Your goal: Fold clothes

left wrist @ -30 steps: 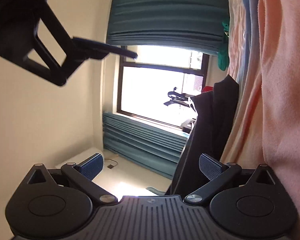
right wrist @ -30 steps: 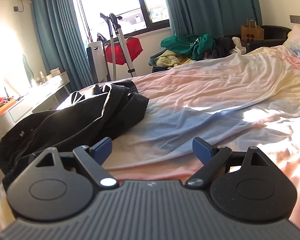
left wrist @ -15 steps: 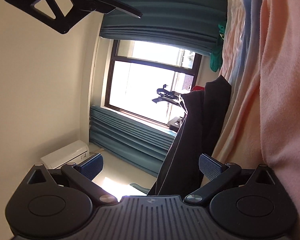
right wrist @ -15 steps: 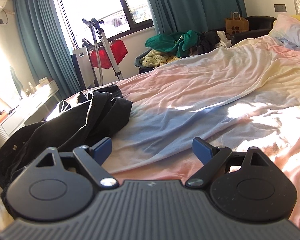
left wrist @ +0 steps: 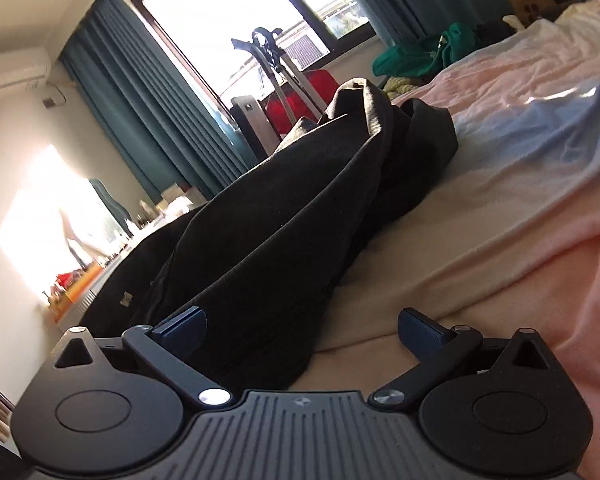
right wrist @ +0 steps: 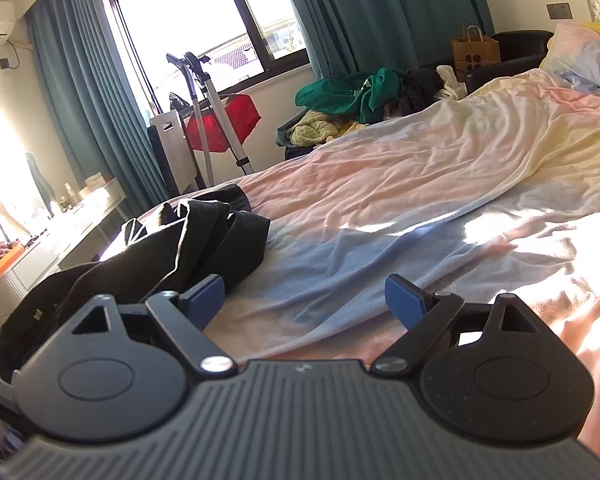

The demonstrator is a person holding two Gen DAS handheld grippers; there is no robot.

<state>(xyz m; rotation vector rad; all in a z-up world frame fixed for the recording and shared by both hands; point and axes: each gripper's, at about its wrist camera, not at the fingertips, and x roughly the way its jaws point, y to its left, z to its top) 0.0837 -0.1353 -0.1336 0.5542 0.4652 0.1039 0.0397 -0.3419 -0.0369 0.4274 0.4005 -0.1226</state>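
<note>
Left gripper [left wrist: 300,326]: jaws are held wide apart with nothing pressed between the pads; the near hem of the garment is seen in the gap, just past the fingertips, but whether it is touched cannot be told.
Right gripper [right wrist: 304,298]: jaws are spread wide and nothing is held; only bare sheet is seen between the pads, and the garment lies just beyond the left pad.
Garment [left wrist: 284,216]: a black heap of cloth, rumpled and partly doubled over itself, is laid on the near left part of the bed, with one end trailing toward the bed's edge.
Handling: the garment is judged soft and limp, fairly light, not fragile and not slippery; it is expected to sag and drag when lifted, so no shape will be kept unless it is spread flat first.
Where to grip: a single layer at an edge or corner is judged best, such as the near hem in front of the left gripper; a pinch into the bunched middle would likely gather several layers.
Sheet [right wrist: 420,200]: a creased pastel cover in pink, blue and cream is spread over the bed; it could be pinched along with the garment if a grip is taken too low.
Progress: folding is judged not yet begun, since the garment is unspread.
Far side: a green pile of clothes [right wrist: 344,94] is heaped past the bed, below the window [right wrist: 204,28] and teal curtains [right wrist: 80,92].
</note>
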